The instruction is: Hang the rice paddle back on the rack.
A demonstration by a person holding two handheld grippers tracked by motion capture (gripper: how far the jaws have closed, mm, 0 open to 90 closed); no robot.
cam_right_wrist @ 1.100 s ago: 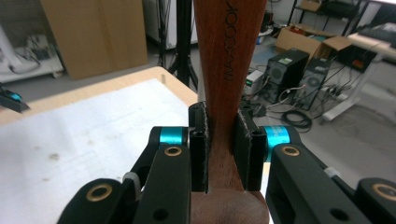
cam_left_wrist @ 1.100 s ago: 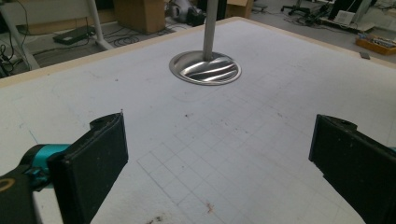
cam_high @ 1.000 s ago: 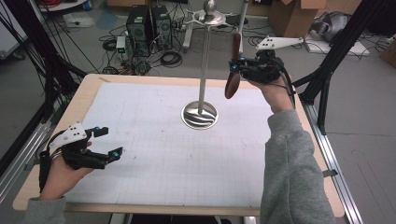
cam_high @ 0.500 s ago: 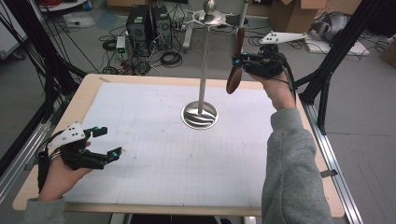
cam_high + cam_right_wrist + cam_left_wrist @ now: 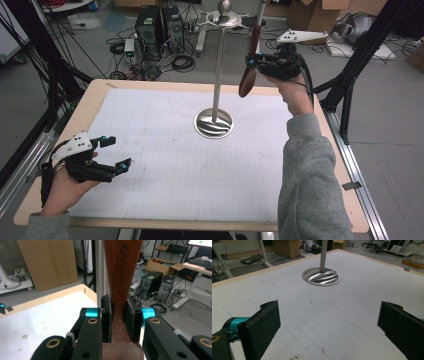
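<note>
One wooden spatula (image 5: 250,65) is in hand: the right gripper (image 5: 256,61) is clamped on its handle, the two black pads pressing the brown wood from both sides, as the right gripper view shows close up (image 5: 120,320). The spatula hangs upright in the air above the far right part of the table (image 5: 60,135), its broad rounded end pointing down and its narrow handle rising beside the head of the stand; whether the top of the handle touches a hook there cannot be told. There is one metal stand (image 5: 218,75): a single thin pole on one round, shiny base (image 5: 214,123), which sits on the white grid sheet (image 5: 175,170) a little beyond the middle of the table, toward the far edge. The pole ends in a ring of small arms and one ball on top (image 5: 224,7). The spatula is just to the right of the pole, apart from it and well above the base. The left gripper (image 5: 111,152) rests low near the near left corner of the table, its jaws standing wide apart with nothing between them; in the left gripper view the two dark pads (image 5: 263,325) frame bare grid sheet, with the stand's base (image 5: 321,276) farther off. One grey sleeve (image 5: 310,180) covers the right forearm along the right edge. No container stands on the table.
</note>
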